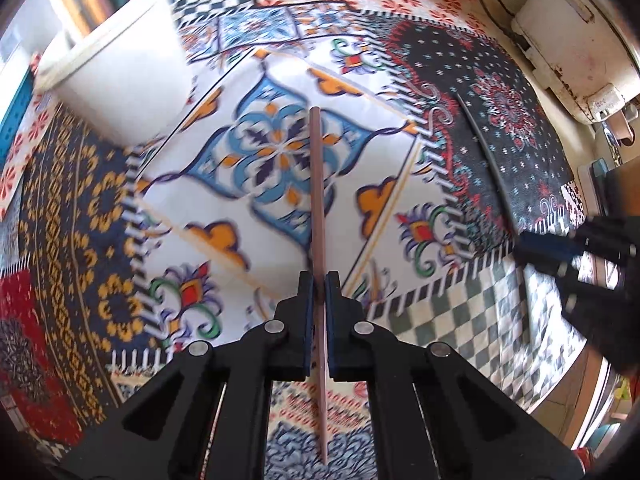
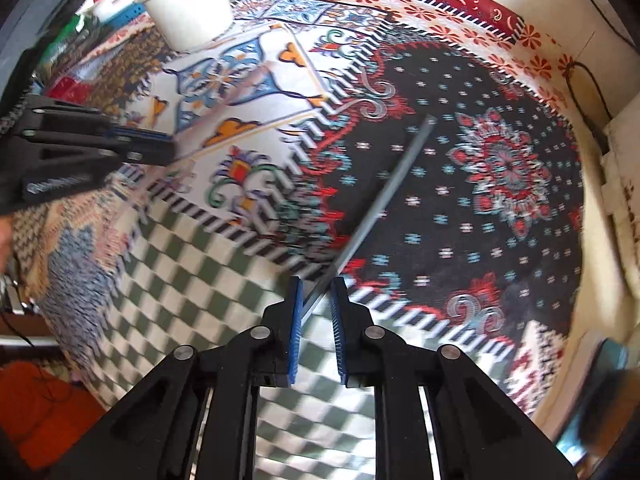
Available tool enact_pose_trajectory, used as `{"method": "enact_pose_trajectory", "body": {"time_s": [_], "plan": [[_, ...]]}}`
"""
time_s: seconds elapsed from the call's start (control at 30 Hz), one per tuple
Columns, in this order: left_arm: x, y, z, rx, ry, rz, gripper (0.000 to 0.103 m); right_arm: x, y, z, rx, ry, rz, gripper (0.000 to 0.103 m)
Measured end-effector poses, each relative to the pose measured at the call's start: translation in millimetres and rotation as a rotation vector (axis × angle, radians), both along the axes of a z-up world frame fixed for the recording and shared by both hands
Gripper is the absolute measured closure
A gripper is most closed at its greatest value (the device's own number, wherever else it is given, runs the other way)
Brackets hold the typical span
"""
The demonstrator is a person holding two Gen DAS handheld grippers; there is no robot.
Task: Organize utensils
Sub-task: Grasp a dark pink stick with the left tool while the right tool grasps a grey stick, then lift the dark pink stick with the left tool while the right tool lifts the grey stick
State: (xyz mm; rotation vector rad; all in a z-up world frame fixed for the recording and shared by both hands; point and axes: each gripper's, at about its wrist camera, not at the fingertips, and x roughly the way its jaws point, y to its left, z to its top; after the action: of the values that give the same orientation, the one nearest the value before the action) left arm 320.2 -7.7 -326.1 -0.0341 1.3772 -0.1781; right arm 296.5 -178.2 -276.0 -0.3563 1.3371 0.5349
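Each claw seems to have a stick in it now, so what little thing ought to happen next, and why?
Probably lift both together and carry them toward the white container. The left claw is shut on the brown chopstick; the right claw has the grey chopstick between its pads, its far end over the patterned cloth.

White tub (image 1: 120,68) beside open cloth (image 1: 248,248)

cut off at the top edge: white tub (image 1: 120,60). blurred: patterned cloth (image 2: 192,280), grey chopstick (image 2: 376,204) low end near tongs.

Matt brown chopstick (image 1: 319,200) (wood-like); printed cloth (image 1: 440,332)
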Motion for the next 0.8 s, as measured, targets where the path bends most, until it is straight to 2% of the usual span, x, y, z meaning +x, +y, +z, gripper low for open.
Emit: {"method": "enact_pose_trajectory", "body": {"time_s": [0.13, 0.3, 0.4, 0.57, 0.63, 0.8], "plan": [[-6.0, 14.4, 0.3, -0.045, 0.045, -0.004, 0.099, 21.7, -41.9, -2.8, -0.003, 0.026, -0.091, 0.095], [10.0, 10.8, 0.5, -0.028, 0.053, -0.017, 0.099, 46.1, -70.3, -7.2, 0.08, 0.105, -0.208, 0.095], [25.2, 3.6, -0.1, -0.005, 0.047, -0.036, 0.099, 58.5, -74.4, -9.6, 0.098, 0.116, -0.213, 0.095], [47.4, -3.3, -0.8, 0.006, 0.053, -0.061, 0.098, 64.2, -57.6, -10.1, 0.079, 0.093, -0.174, 0.095], [55.9, -5.9, -0.9, 0.004, 0.054, -0.07, 0.098, 64.8, -20.3, -13.2, 0.053, 0.073, -0.147, 0.095], [73.0, -19.6, -2.4, 0.041, 0.05, -0.133, 0.098, 63.5, 11.1, -9.7, -0.018, 0.053, -0.059, 0.094]]}}
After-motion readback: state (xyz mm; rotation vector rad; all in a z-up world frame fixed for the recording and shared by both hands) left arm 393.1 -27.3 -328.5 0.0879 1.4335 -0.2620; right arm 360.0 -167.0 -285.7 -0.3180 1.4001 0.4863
